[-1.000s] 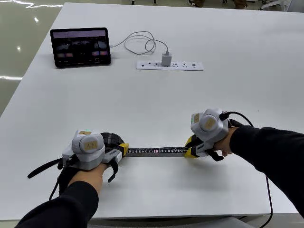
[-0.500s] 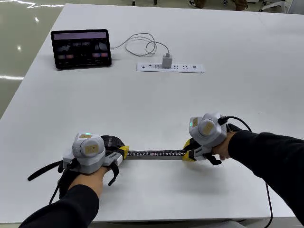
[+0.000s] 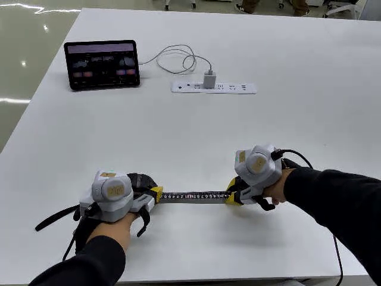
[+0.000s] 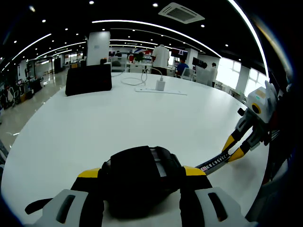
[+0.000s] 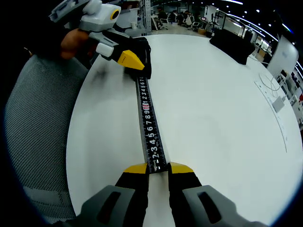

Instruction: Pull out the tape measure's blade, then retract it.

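The right gripper [image 5: 158, 168] now sits closer to the left gripper [image 4: 141, 172] than a second ago, so a shorter stretch of the black numbered steel blade [image 5: 149, 123] lies exposed between them. The right jaws are pinched together on the blade's tip; the left jaws clamp the black rubbery tape measure case [image 3: 140, 180], which rests near the front edge of the broad white table [image 3: 196, 131]. Farther back stand a dark tablet [image 3: 102, 64] and a white power strip [image 3: 214, 87] with a plugged charger and looped cable. Around it are a glossy floor [image 3: 24, 59], ceiling light strips [image 4: 142, 23] and a grey mesh chair [image 5: 38, 142]
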### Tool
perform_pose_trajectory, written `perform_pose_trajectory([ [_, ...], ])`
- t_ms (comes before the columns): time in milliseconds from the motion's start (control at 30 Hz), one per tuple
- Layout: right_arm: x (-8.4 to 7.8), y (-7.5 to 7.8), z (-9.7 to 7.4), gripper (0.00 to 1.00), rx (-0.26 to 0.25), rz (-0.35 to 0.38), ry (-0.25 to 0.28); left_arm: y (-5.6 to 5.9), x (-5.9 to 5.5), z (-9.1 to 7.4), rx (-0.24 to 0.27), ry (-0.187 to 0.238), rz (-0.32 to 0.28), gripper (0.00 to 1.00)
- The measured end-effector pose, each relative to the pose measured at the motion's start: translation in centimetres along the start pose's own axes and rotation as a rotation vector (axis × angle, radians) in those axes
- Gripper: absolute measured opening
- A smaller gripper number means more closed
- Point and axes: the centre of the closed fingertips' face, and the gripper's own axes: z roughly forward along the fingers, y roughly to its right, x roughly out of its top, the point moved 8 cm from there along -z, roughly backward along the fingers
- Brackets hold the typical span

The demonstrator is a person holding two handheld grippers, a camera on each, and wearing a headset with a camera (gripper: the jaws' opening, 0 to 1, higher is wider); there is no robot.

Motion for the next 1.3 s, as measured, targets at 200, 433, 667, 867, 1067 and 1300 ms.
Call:
perform_pose_trajectory([
  [200,0.4,-0.1,0.3,0.11,0.003,0.004,0.009,0.0,0.0,0.0,0.000,-0.002,0.000,0.61],
  [433,0.8,-0.2,0.5,0.11,0.006,-0.004,0.017,0.0,0.0,0.0,0.001,-0.001,-0.001,0.61],
  [667,1.1,-0.3,0.6,0.11,0.004,0.000,0.023,0.1,0.0,-0.1,0.000,-0.002,-0.001,0.61],
  [867,1.4,-0.4,0.8,0.11,0.004,-0.002,0.025,0.1,0.0,-0.1,0.000,-0.002,-0.002,0.61],
  [1067,1.6,-0.4,0.9,0.11,0.009,-0.008,0.026,0.1,0.0,-0.1,0.000,-0.002,-0.002,0.61],
  [1300,1.9,-0.4,1.0,0.11,0.022,-0.028,0.028,0.1,0.0,-0.1,-0.001,-0.001,-0.003,0.61],
])
